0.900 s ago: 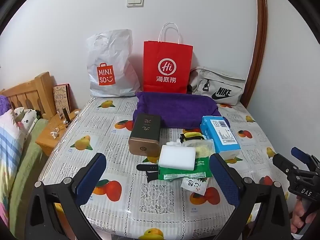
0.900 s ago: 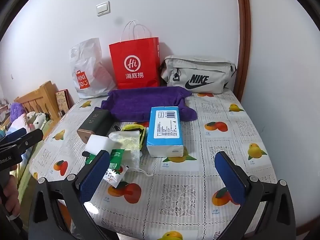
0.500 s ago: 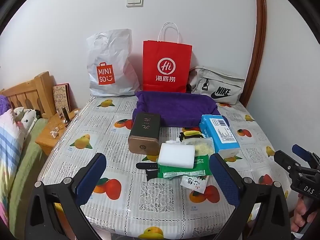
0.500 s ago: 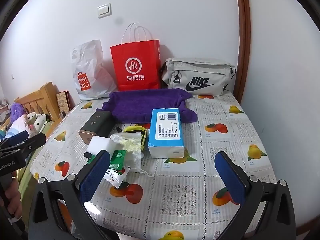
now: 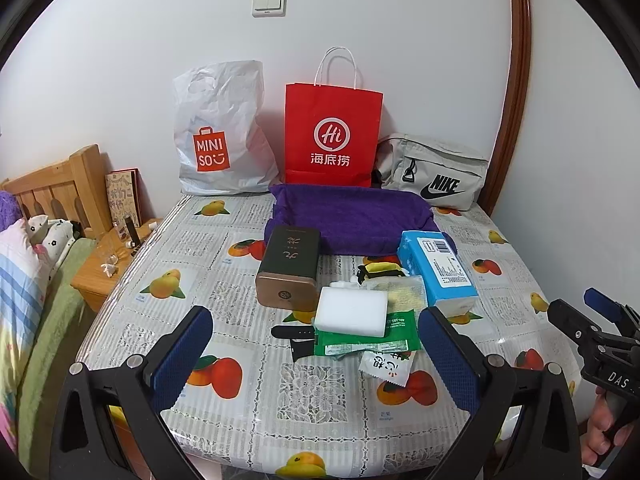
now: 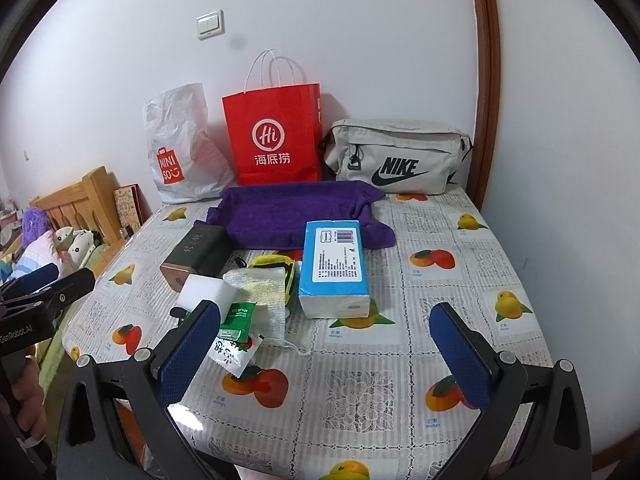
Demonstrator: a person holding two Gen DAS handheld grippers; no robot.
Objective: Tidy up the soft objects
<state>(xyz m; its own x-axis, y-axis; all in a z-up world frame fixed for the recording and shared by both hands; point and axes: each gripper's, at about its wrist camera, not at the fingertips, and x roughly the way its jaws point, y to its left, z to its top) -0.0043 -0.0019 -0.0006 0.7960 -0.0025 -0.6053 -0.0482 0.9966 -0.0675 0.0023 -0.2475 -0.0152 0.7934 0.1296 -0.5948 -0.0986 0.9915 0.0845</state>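
Desk (image 5: 248,392) crowded; both claws (image 5: 316,354) (image 6: 324,350) gape empty. Sponge (image 5: 352,310) overlaps packets, perhaps a strap; a careless pinch drags neighbours.

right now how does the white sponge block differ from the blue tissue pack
The white sponge block is plain white with no print; the blue tissue pack has a blue wrapper with a printed label and barcode.
The white sponge block looks smaller and flatter than the blue tissue pack.
The white sponge block rests on green packets; the blue tissue pack lies on the tablecloth, its far end at the purple towel.
Both are rectangular and lie flat, untouched.
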